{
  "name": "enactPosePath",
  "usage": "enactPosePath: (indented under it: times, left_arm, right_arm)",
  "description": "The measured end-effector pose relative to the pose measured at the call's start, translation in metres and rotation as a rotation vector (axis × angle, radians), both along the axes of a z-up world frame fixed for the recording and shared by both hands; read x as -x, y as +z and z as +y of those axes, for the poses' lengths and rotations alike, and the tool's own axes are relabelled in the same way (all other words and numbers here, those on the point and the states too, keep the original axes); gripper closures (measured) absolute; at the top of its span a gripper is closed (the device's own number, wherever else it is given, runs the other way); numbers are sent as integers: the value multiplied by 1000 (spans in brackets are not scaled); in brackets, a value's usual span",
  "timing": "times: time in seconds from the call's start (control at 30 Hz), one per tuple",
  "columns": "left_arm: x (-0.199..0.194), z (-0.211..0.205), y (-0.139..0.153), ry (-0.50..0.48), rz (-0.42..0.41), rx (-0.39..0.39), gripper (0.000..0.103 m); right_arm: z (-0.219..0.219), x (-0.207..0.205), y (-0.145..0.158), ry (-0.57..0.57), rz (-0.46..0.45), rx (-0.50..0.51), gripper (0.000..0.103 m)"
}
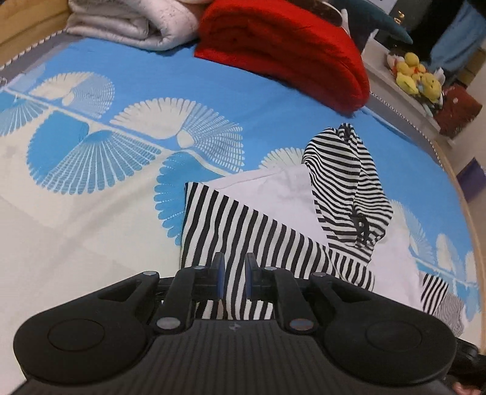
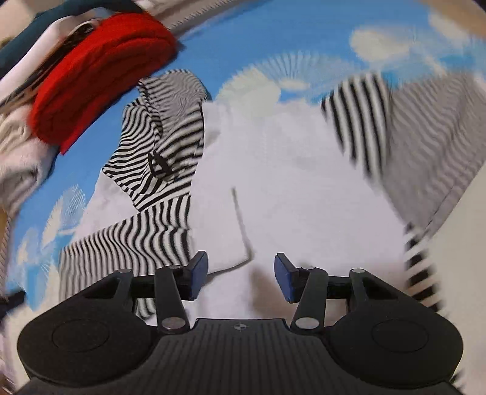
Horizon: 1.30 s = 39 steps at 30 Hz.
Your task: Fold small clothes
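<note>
On the bed (image 1: 91, 237), with its blue and white fan-pattern sheet, lies a small garment (image 1: 273, 194) with a white body and black-and-white striped sleeves and hood. The left tool (image 1: 234, 281) has its pads narrowly apart, with a striped sleeve (image 1: 231, 231) passing between them; I cannot tell if the pads press it. The right tool (image 2: 241, 279) has its pads wide apart above the white body (image 2: 273, 182), holding nothing. From the left tool the sleeve runs away toward the far left. The hood (image 1: 343, 182) lies bunched, pointing toward a folded red blanket (image 1: 282, 51) at the far edge. A folded white quilt (image 1: 130, 24) lies beside it.
</note>
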<state>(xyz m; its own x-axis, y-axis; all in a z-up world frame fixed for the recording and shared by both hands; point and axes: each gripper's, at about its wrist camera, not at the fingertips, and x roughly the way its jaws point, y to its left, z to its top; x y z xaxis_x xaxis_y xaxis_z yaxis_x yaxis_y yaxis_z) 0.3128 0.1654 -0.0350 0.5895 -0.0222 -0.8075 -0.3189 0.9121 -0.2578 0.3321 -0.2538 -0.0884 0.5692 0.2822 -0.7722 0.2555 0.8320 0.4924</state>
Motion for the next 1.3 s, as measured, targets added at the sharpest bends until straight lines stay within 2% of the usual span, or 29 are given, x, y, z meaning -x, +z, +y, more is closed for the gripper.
enactPosePath:
  times: [0.1, 0.23, 0.27, 0.33, 0.4, 0.47, 0.53, 0.67, 0.7, 0.73, 0.77, 0.83, 0.87, 0.93, 1.03, 1.13, 1.2, 1.3]
  left_arm:
    - [0, -4, 4, -9, -6, 0, 90]
    - [-2, -8, 0, -15, 5, 5, 90]
    - [-2, -7, 0, -17, 8, 7, 90]
    - [-4, -5, -1, -20, 11, 5, 90]
    - [-5, -2, -2, -17, 16, 3, 90]
    - [-5, 0, -3, -14, 21, 2, 90]
    - [-6, 2, -6, -16, 30, -4, 90]
    - [-8, -2, -11, -42, 47, -9, 90]
    - [-8, -4, -14, -48, 53, -6, 90]
    - [-9, -7, -18, -56, 62, 0, 90]
    - [-9, -10, -21, -67, 72, 7, 90]
    - [-11, -19, -30, -98, 97, 8, 90]
    - [-11, -23, -34, -114, 106, 4, 90]
    - [-11, -31, -42, -151, 125, -1, 90]
    - [-11, -38, -56, -187, 155, 8, 90]
    - [-8, -39, -77, -202, 213, 2, 88]
    - [-6, -39, -92, -219, 261, -20, 87]
    - [-4, -35, -108, -245, 337, -119, 84]
  right_arm:
    - [6, -9, -19, -66, 64, -130, 54]
    - [11, -16, -38, -142, 115, -191, 55]
    - [11, -17, -41, -155, 120, -200, 59]
    - [10, -21, -45, -173, 116, -222, 71]
    - [9, -23, -45, -178, 90, -245, 101]
    - [7, -22, -38, -181, 36, -236, 101]
    - [5, -16, -18, -173, -59, -213, 101]
    - [5, 13, 49, -104, -393, -100, 101]
    - [0, 21, 58, -105, -449, -79, 101]
    - [-7, 23, 59, -121, -439, -70, 101]
    - [-16, 21, 53, -144, -378, -42, 101]
    - [-32, 10, 25, -173, -198, 35, 101]
    - [-42, 6, 7, -192, -111, 36, 99]
    - [-55, 7, -12, -239, -15, 46, 97]
    - [-61, 8, -12, -235, -36, 23, 95]
    - [-63, 1, -19, -206, -6, -56, 70]
    - [-61, 0, -26, -228, 73, -63, 67]
    - [-59, -3, -39, -264, 127, -98, 67]
